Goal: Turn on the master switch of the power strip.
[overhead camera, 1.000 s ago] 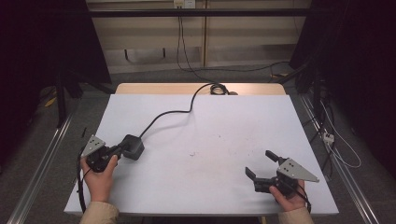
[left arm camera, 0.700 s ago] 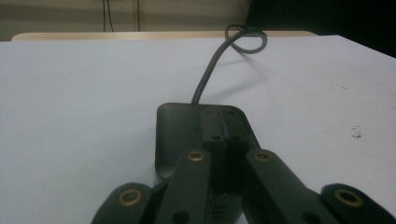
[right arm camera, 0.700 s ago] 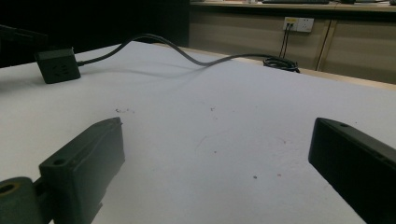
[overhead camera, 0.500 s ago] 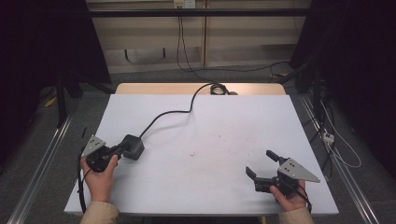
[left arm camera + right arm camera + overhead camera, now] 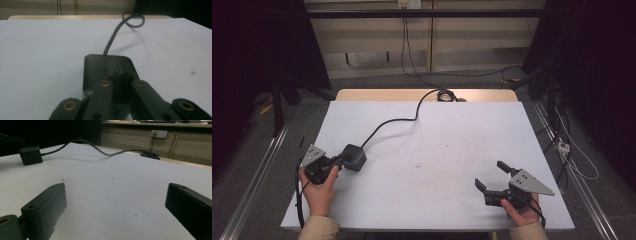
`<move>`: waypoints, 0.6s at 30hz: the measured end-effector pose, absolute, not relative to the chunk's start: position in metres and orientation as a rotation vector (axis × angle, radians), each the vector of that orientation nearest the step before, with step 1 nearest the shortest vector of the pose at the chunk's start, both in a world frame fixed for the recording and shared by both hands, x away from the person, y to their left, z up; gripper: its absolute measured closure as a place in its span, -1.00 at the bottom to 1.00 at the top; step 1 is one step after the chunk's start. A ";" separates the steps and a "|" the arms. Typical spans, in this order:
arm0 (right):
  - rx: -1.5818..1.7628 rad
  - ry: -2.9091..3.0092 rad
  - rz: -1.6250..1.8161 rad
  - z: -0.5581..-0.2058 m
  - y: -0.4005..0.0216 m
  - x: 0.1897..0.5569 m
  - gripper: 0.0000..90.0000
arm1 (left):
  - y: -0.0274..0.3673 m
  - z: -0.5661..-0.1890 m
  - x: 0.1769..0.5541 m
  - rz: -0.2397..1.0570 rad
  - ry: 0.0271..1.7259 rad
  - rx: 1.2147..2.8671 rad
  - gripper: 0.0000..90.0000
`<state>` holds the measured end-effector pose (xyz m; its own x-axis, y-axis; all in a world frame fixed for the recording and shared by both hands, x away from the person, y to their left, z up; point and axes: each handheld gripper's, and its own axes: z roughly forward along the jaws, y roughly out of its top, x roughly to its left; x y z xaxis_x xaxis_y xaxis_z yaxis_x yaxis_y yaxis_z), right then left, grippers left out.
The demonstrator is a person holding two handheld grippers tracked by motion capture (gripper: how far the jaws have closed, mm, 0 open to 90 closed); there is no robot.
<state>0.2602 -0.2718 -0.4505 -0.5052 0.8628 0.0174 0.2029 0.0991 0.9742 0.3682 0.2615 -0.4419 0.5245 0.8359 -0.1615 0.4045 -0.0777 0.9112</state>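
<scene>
white table [image 5: 452, 150]; black power box [image 5: 354, 157], its cable [image 5: 394, 121] lying on it.

The left tongs [image 5: 341, 161] sit with jaws together, tips touching a black box [image 5: 354, 157] on the white counter [image 5: 432, 150] — its cable [image 5: 392, 121] runs away to the far edge. The right tongs [image 5: 492, 176] rest well apart — jaws spread, nothing between them.

No text, label, brand, number or sign can be read on anything here.
</scene>
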 end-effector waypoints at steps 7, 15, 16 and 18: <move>1.045 1.791 1.439 -0.451 -0.272 0.260 -0.93 | 0.259 -0.440 0.368 0.516 1.064 1.704 1.00; 1.043 1.789 1.434 -0.450 -0.272 0.260 -0.93 | 0.258 -0.441 0.367 0.526 1.066 1.712 1.00; 1.043 1.789 1.434 -0.450 -0.272 0.260 -0.93 | 0.259 -0.441 0.367 0.516 1.070 1.700 1.00; 1.040 1.789 1.436 -0.450 -0.272 0.260 -0.93 | 0.259 -0.441 0.367 0.514 1.071 1.693 1.00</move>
